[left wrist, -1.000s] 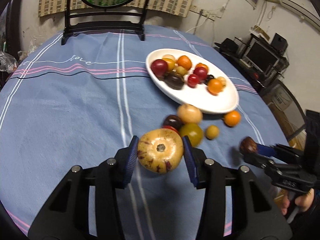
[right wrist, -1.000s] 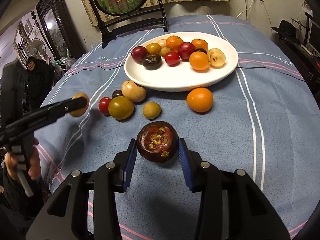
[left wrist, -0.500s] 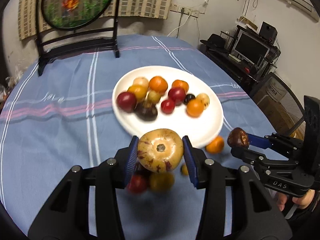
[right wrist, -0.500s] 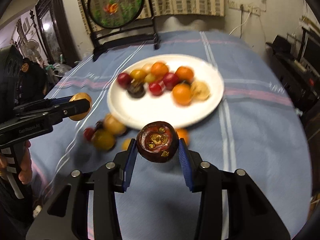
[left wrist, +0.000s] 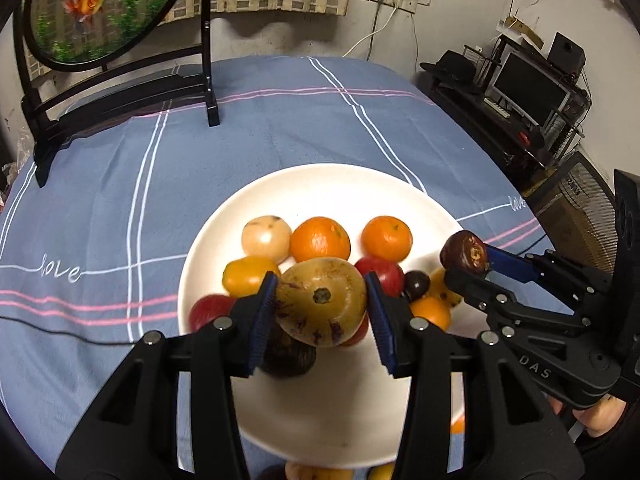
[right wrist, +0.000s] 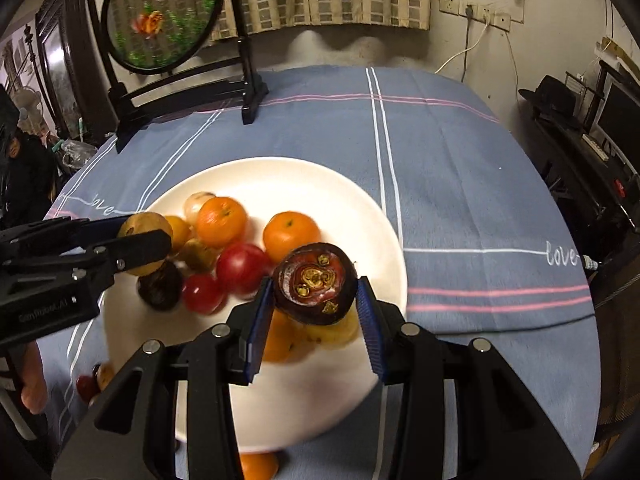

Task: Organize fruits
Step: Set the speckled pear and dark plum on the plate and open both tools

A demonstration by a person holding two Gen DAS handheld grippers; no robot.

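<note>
Many round fruits already sit on the white round plate (left wrist: 400,188). The left gripper (left wrist: 322,300) fingers clamp a spotted yellow fruit (left wrist: 322,300) and the right gripper (right wrist: 316,284) fingers clamp a dark purple fruit (right wrist: 316,284), both over the plate. A few small fruits (right wrist: 90,382) wait on the worktop at 7 o'clock.

Left wrist view: looks steeply down along own fingers, close above white plate (left wrist: 224,240), facing far framed round screen (left wrist: 100,8). Right wrist view: same tilt and heading, close over plate's (right wrist: 372,220) right side. Shared: plate, blue tablecloth (left wrist: 280,132), screen (right wrist: 160,16); each view catches other gripper at plate's edge.
</note>
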